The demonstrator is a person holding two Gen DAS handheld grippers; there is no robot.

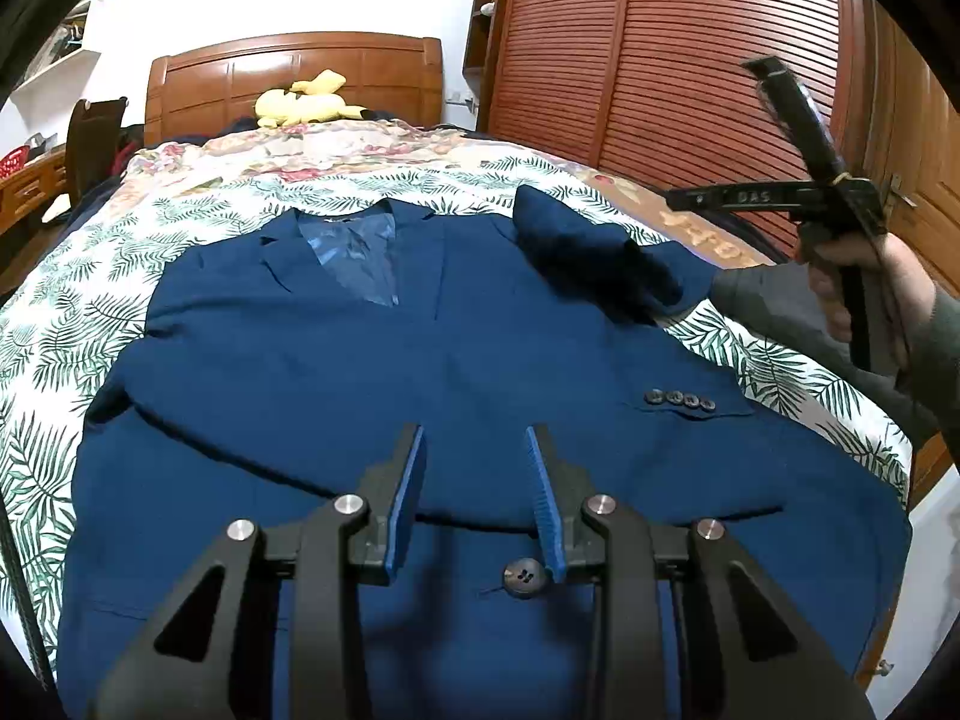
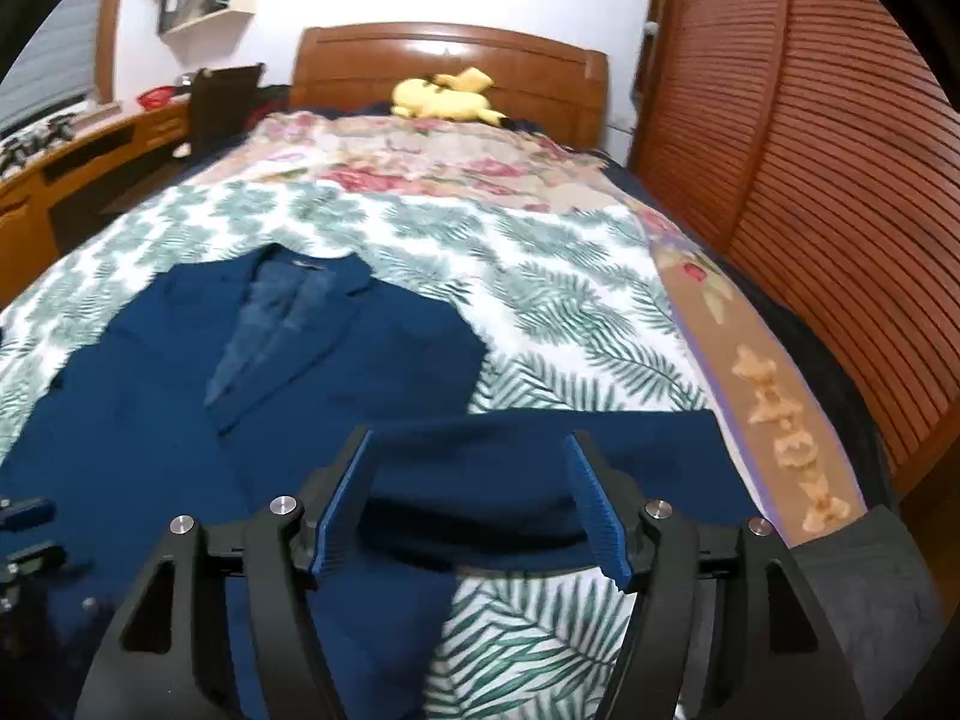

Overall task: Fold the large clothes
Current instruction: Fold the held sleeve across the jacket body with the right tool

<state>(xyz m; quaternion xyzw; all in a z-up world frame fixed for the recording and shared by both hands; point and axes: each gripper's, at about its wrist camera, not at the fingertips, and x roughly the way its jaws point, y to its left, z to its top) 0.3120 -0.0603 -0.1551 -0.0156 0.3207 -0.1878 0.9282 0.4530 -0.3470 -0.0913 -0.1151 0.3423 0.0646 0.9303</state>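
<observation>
A navy blue suit jacket (image 1: 336,372) lies face up on the bed, collar away from me. One sleeve lies across its front, cuff buttons (image 1: 681,399) showing. My left gripper (image 1: 477,450) is open and empty, just above the jacket's lower front near a large button (image 1: 525,577). The jacket also shows in the right wrist view (image 2: 180,396). My right gripper (image 2: 471,468) is open, with a raised fold of the jacket's right sleeve (image 2: 510,480) between its fingers, not clamped. In the left wrist view that sleeve (image 1: 576,240) bunches up at the shoulder.
The bed has a palm-leaf cover (image 2: 540,300) and a floral quilt (image 2: 420,162) farther back. A yellow plush toy (image 2: 447,97) lies by the wooden headboard (image 2: 450,54). A slatted wooden wardrobe (image 2: 840,180) stands to the right, a desk (image 2: 72,180) to the left.
</observation>
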